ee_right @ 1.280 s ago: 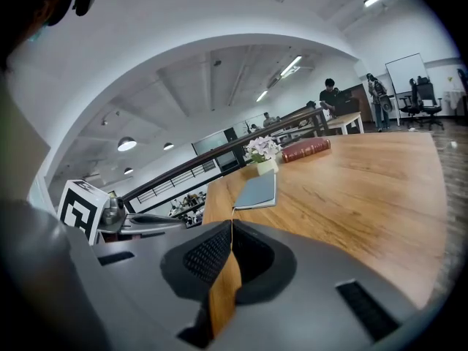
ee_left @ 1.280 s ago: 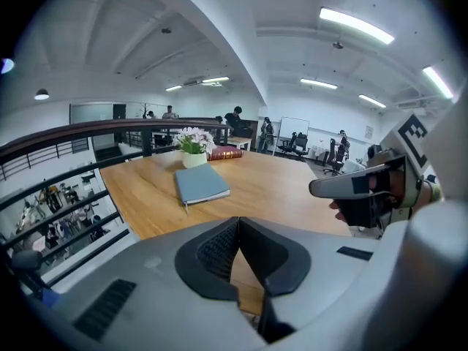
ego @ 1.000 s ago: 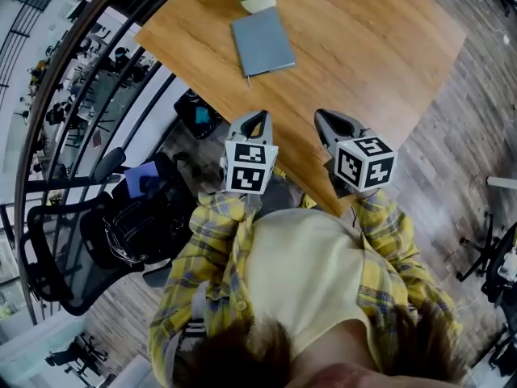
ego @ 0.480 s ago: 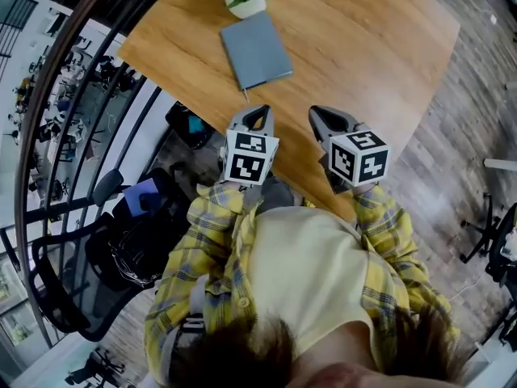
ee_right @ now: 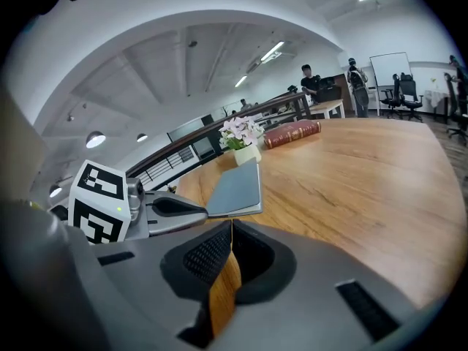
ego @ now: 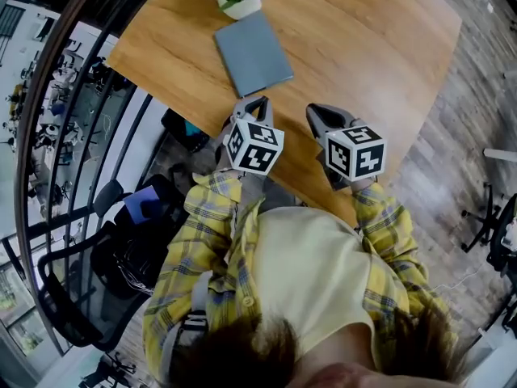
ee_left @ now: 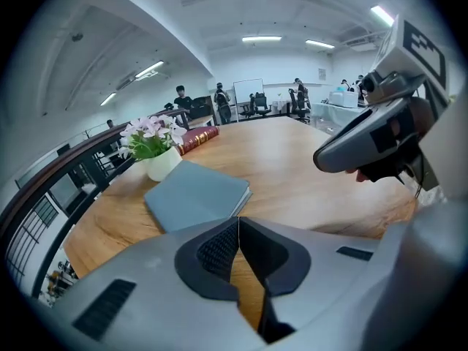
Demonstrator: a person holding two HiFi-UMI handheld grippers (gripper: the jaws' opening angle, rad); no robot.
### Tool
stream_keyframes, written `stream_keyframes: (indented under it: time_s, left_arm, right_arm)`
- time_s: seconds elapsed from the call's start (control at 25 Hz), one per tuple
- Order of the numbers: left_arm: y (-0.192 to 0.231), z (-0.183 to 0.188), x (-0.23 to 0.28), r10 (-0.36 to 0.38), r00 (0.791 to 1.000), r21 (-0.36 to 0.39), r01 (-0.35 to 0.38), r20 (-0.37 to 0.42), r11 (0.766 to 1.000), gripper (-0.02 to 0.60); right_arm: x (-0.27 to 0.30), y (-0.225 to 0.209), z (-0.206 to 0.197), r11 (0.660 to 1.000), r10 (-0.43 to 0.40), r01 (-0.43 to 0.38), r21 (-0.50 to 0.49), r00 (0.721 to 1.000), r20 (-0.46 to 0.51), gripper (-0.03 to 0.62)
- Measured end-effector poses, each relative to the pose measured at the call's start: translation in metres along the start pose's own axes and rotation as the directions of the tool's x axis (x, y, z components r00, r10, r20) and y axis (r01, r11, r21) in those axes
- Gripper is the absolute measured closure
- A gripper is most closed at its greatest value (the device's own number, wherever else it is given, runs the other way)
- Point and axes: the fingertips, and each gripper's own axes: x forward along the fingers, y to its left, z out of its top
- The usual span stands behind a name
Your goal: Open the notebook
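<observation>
Notebook point(ego: 253, 53) lies closed toward the counter's point(ego: 363, 47) far left corner, just beside the flowerpot point(ego: 241, 6), its long axis running away from the person. The left claw point(ego: 258, 103), clenched and empty, sits just short of its near end. The right claw point(ego: 315, 111), likewise clenched, is farther off.

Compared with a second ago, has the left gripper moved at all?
Yes. The left gripper has moved forward toward the grey notebook; the gap between them has shrunk.
</observation>
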Motion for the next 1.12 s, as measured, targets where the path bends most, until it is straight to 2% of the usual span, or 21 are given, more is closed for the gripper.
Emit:
stream_keyframes:
  time_s: [0.16, 0.32, 0.52, 0.96, 1.12]
  left_arm:
    - [0.004, 0.001, 0.011, -0.026, 0.999, 0.033, 0.026, -0.02, 0.999, 0.571]
    - [0.009, 0.004, 0.023, -0.011, 0.999, 0.122, 0.015, -0.033, 0.992, 0.571]
    - [0.011, 0.008, 0.034, -0.001, 0.999, 0.246, 0.012, -0.045, 0.969, 0.57]
    - [0.005, 0.01, 0.049, -0.003, 0.995, 0.389, 0.041, -0.098, 0.92, 0.531]
    - [0.003, 0.012, 0.055, 0.03, 0.994, 0.458, 0.02, -0.102, 0.889, 0.524]
  right_arm:
    - [0.011, -0.004, -0.001, 1.0, -0.002, 0.002, 0.014, 1.0, -0.019, 0.528]
    - [0.022, -0.01, -0.002, 1.0, 0.001, 0.0, 0.026, 0.999, -0.033, 0.528]
    - [0.029, -0.013, -0.004, 0.999, 0.005, -0.003, 0.046, 0.999, -0.042, 0.528]
    - [0.032, -0.024, -0.004, 0.997, -0.012, 0.016, 0.074, 0.999, -0.05, 0.528]
    - [0.034, -0.026, -0.006, 0.997, -0.012, 0.017, 0.081, 0.999, -0.052, 0.528]
